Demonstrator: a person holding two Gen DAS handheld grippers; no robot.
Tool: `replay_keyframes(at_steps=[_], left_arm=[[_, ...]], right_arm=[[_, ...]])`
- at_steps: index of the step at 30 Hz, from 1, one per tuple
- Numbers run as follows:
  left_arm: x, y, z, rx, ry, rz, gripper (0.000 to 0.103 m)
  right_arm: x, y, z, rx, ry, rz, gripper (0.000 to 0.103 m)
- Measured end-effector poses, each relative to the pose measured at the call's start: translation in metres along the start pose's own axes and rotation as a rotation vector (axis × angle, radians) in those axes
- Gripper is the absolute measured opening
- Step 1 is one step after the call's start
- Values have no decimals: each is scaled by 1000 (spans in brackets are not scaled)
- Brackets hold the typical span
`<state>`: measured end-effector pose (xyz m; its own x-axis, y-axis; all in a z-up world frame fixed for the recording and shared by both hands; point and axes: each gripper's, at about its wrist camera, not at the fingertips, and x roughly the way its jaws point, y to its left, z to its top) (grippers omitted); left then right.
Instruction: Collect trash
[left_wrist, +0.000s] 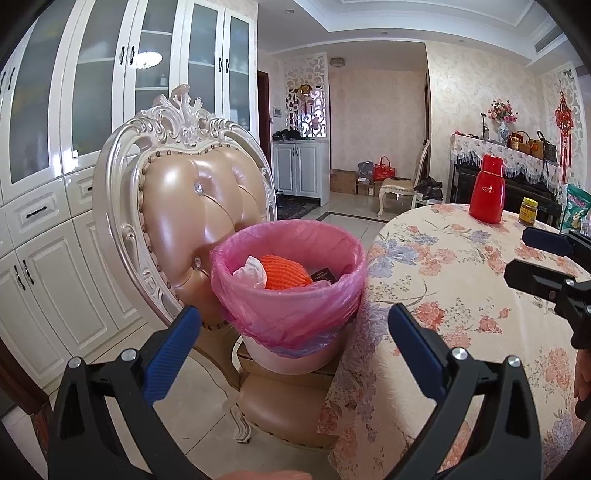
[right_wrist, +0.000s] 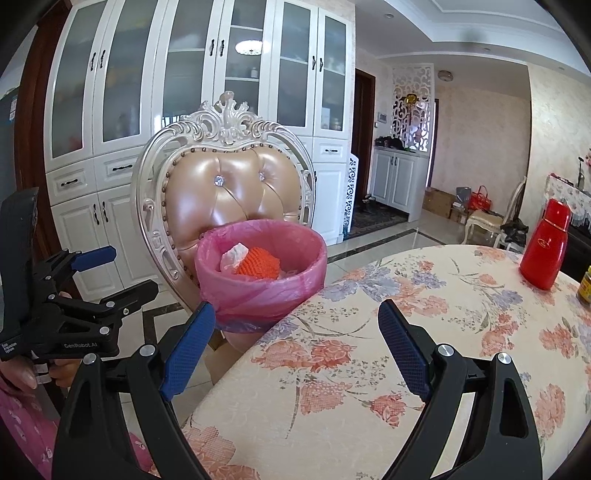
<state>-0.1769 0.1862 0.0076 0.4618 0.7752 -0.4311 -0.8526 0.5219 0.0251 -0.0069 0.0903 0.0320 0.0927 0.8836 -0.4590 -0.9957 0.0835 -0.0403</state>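
A white bin with a pink liner (left_wrist: 291, 295) stands on a padded chair seat next to the table; it also shows in the right wrist view (right_wrist: 266, 284). Inside lie an orange foam net (left_wrist: 284, 273), crumpled white paper (left_wrist: 251, 271) and a small dark card (left_wrist: 323, 275). My left gripper (left_wrist: 293, 325) is open and empty, just in front of the bin. It shows in the right wrist view (right_wrist: 110, 269) at the left. My right gripper (right_wrist: 295, 325) is open and empty over the table's edge. It shows in the left wrist view (left_wrist: 528, 254) at the right.
The round table with a floral cloth (right_wrist: 406, 332) bears a red thermos (right_wrist: 546, 251), a yellow-lidded jar (left_wrist: 529, 211) and a green bag (left_wrist: 576, 210). The ornate chair (left_wrist: 192, 192) backs onto white cabinets (left_wrist: 55, 147). Another chair (left_wrist: 402, 184) and boxes stand far off.
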Motion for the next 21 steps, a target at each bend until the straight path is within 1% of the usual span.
replay_keyframes(at_steps=[21], left_arm=[[-3,5,0,-11,4,6,98]], right_arm=[[-2,5,0,-18,3,6,85]])
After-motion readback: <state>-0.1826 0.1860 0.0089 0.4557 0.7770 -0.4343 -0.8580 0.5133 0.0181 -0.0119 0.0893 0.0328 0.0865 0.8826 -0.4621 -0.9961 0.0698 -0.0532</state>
